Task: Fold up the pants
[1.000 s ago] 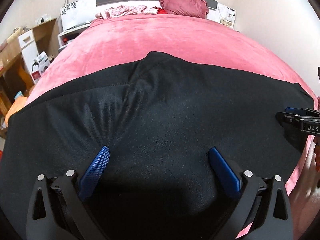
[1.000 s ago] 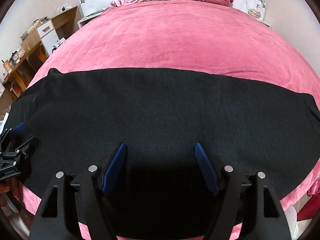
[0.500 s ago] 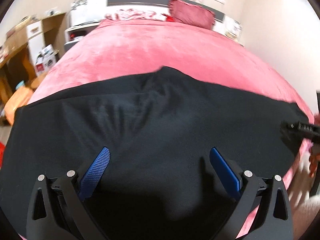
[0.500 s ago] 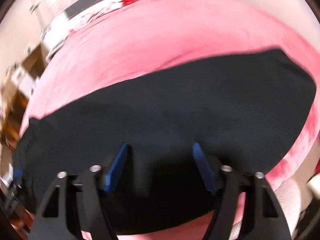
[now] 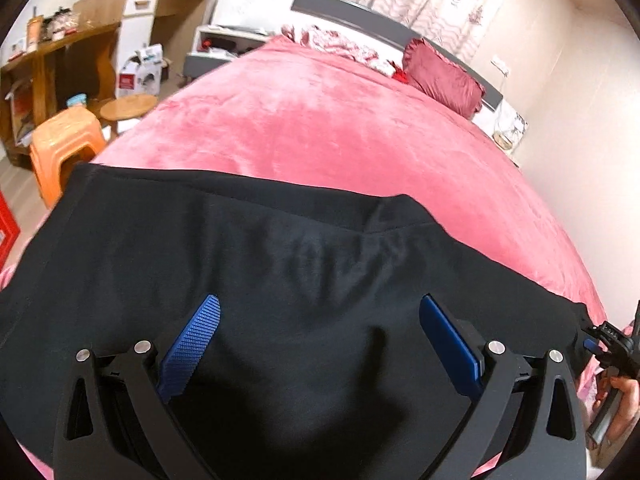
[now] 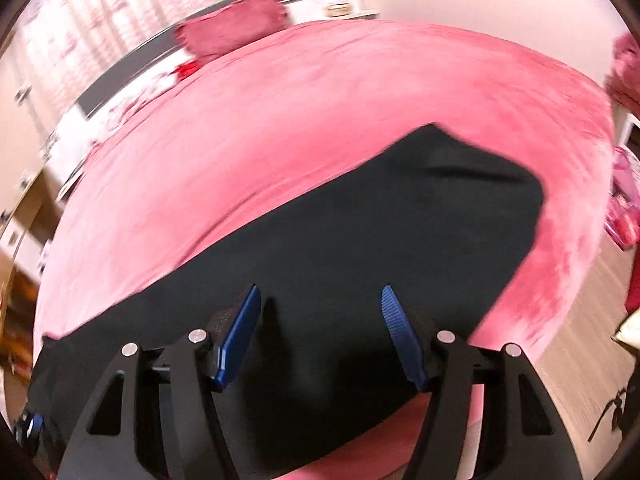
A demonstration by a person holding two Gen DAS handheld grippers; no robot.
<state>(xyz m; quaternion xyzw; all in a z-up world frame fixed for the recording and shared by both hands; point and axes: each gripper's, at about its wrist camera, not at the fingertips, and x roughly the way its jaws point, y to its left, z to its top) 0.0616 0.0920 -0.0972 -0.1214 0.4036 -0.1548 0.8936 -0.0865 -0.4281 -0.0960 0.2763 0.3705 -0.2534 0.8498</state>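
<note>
Black pants (image 5: pixel 320 264) lie flat across the near part of a pink bed (image 5: pixel 320 120). My left gripper (image 5: pixel 319 300) hovers over the wider, creased part of the pants, jaws wide open with only cloth beneath them. My right gripper (image 6: pixel 320 290) is open above the narrower leg end (image 6: pixel 460 184), whose hem reaches toward the bed's right edge. Neither gripper pinches any fabric. The right gripper (image 5: pixel 608 340), with a hand behind it, also shows at the left wrist view's right edge. The left gripper (image 6: pixel 28 428) peeks in at the right wrist view's lower left.
A dark red pillow (image 5: pixel 444 80) and crumpled floral cloth (image 5: pixel 340 44) lie at the headboard. Left of the bed stand an orange plastic stool (image 5: pixel 64 140), a round wooden stool (image 5: pixel 128 106) and a cluttered wooden desk (image 5: pixel 60 52). Wooden floor (image 6: pixel 580 340) lies beyond the bed's right edge.
Both wrist views have rolled. The right gripper slid along the pants to the leg end and its jaws narrowed slightly. The left gripper shifted a little and rose, bringing the stools into view.
</note>
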